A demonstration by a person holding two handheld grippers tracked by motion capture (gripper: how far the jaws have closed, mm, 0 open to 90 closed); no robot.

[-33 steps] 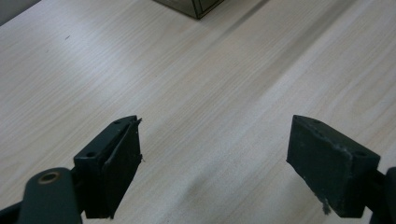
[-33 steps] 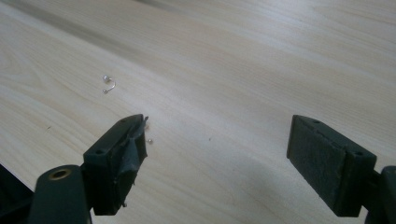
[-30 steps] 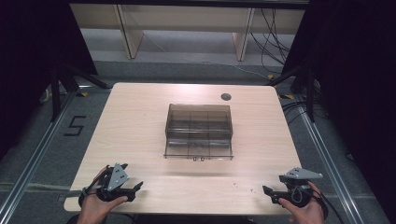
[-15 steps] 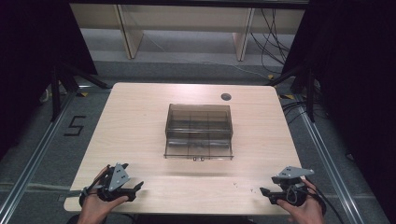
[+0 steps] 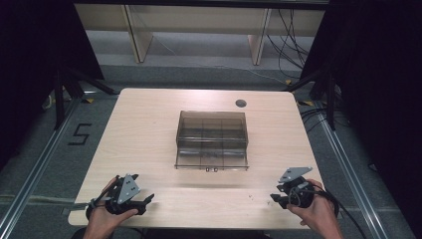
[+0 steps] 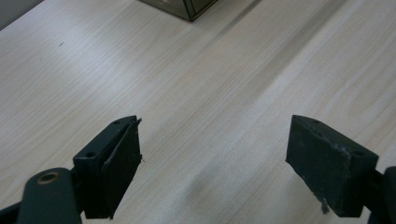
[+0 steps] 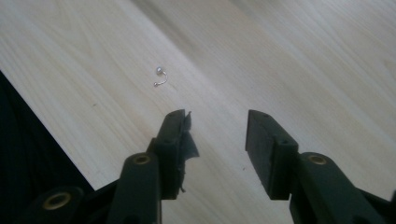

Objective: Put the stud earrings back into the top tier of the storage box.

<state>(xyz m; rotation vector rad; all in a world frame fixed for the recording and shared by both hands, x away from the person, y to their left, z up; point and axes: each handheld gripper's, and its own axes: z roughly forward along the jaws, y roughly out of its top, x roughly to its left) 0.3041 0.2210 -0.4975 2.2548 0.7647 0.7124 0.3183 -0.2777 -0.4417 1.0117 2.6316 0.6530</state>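
A smoky see-through plastic box (image 5: 212, 139) with inner compartments sits at the middle of the light wooden table (image 5: 144, 134); its corner (image 6: 187, 7) shows at the top of the left gripper view. My left gripper (image 5: 145, 203) (image 6: 215, 140) rests near the front left edge, open wide over bare wood. Near the front right edge my right gripper (image 5: 274, 198) (image 7: 217, 123) stands open with nothing between its jaws. A tiny curved metal stud with a ball end (image 7: 160, 77) lies on the wood just ahead of the right gripper's jaws, apart from them.
A dark round hole (image 5: 241, 103) marks the table's far right. The front table edge (image 7: 56, 140) runs close beside the right gripper. Shelving legs and cables stand on the floor behind the table; rails run along both sides.
My right gripper has shifted left and a little inward over the table. The left gripper and the box have not moved.
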